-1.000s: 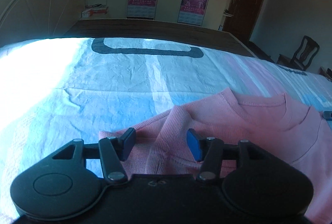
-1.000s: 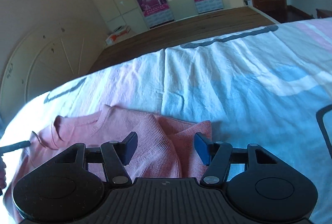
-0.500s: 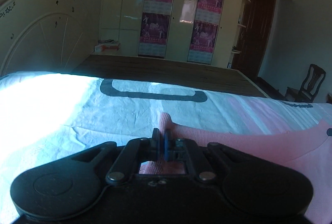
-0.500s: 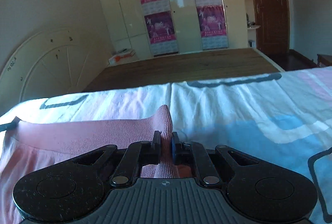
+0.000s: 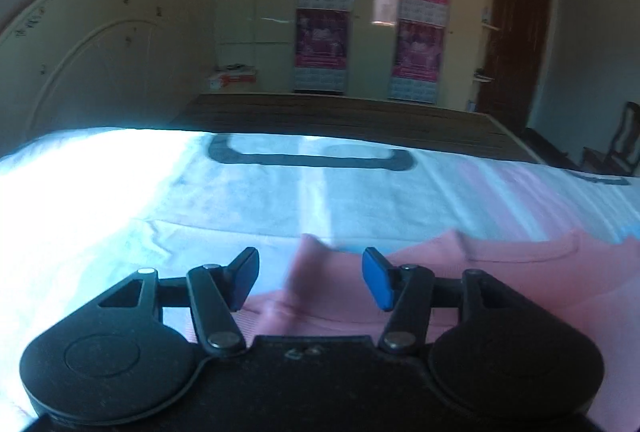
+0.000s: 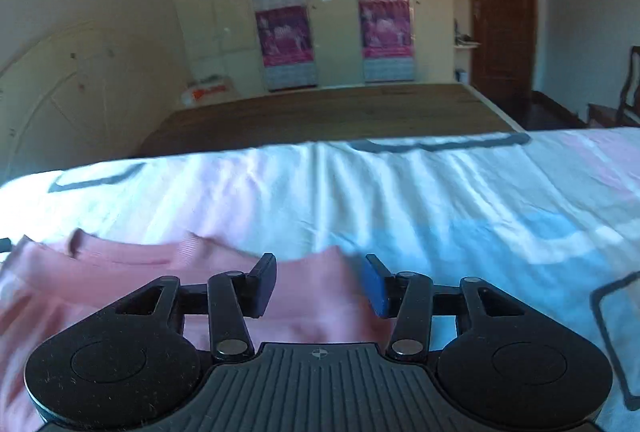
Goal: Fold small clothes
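Looking along my left gripper (image 5: 310,278), its jaws are spread wide over the pink ribbed knit top (image 5: 500,272) at lower right, on the pale blue-and-pink striped bedsheet (image 5: 280,192). In the right view, my right gripper (image 6: 320,284) also gapes, top (image 6: 120,272) at lower left.

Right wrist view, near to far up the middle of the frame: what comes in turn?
Right gripper, jaws open → pink shirt → bed sheet → bare wooden bed boards → wardrobe with posters.
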